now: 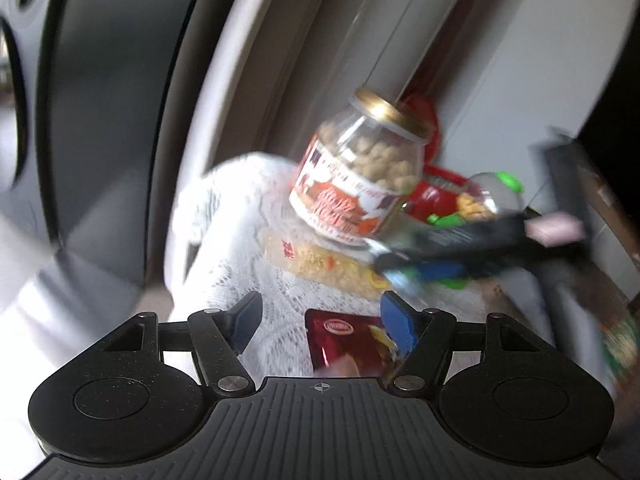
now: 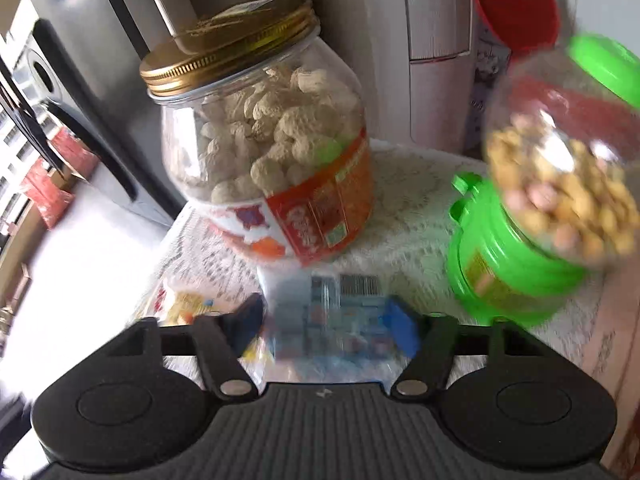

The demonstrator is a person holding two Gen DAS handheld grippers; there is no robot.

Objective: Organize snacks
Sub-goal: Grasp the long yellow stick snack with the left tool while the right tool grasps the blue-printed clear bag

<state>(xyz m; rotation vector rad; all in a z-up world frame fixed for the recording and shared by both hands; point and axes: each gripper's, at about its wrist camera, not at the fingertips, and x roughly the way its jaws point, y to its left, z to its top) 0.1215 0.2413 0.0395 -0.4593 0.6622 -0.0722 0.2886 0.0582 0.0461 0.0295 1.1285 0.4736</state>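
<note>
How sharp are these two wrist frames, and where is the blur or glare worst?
Left wrist view: peanut jar fairly sharp, the right gripper crossing at the right smeared, window glare lower left. Right wrist view: gold-lidded jar readable, green-lidded jar and the blue packet between the fingers heavily motion-blurred; fisheye bends both.

Both wrist views close above peanut jar (image 1: 356, 168).

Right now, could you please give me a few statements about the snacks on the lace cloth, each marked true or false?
1. The peanut jar has a gold lid. True.
2. The peanut jar lies on its side. False: it stands upright on the lace cloth.
3. The green-lidded jar holds nuts. True.
4. The left hand-held gripper is clamped on the peanut jar. False: its jaws are open above a red packet.
5. The green-lidded jar has a blue base. False: it is green.
</note>
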